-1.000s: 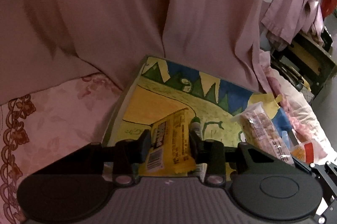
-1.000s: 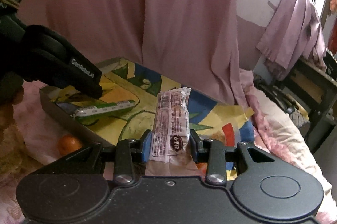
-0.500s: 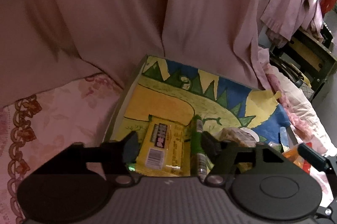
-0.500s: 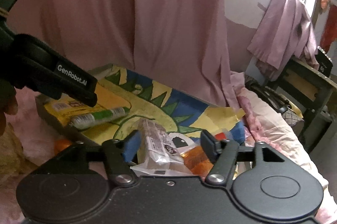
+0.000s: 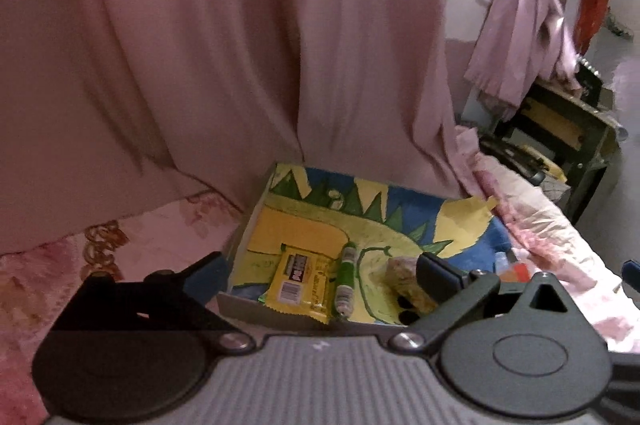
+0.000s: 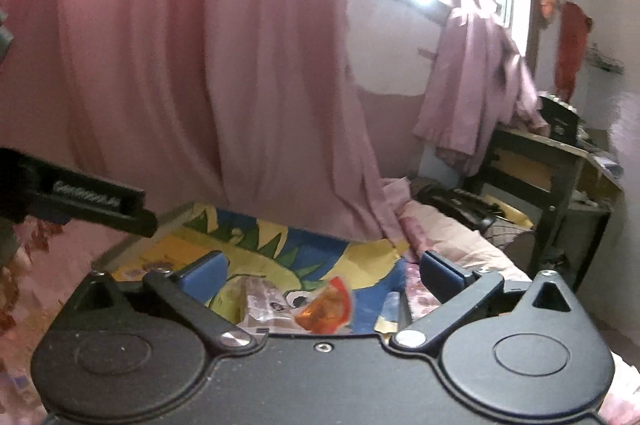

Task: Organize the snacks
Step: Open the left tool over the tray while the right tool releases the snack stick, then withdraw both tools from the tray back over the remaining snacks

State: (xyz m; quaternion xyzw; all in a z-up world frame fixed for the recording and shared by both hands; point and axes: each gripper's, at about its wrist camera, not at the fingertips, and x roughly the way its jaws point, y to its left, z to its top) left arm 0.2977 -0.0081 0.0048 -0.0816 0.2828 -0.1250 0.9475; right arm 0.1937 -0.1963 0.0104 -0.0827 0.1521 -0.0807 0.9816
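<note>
Both the left gripper [image 5: 320, 265] and right gripper [image 6: 322, 271] have just been opened wide, nothing between them. The yellow snack packet [image 5: 298, 283] lies at the near left of the tray [image 5: 276, 315]; withdrawal should be kept clear of it.

Far half of the tray [image 5: 256, 221] is lying bare, open room toward twelve o'clock until the pink curtain [image 5: 224, 57] is hanging down right behind its back edge. Near edge is crowding up: yellow packet [image 5: 298, 283] and green tube [image 5: 346, 277] lying side by side, clear packet [image 5: 400, 271] at two o'clock. The left gripper [image 6: 136, 213] is jutting in over the tray's ten o'clock corner in the right wrist view.
</note>
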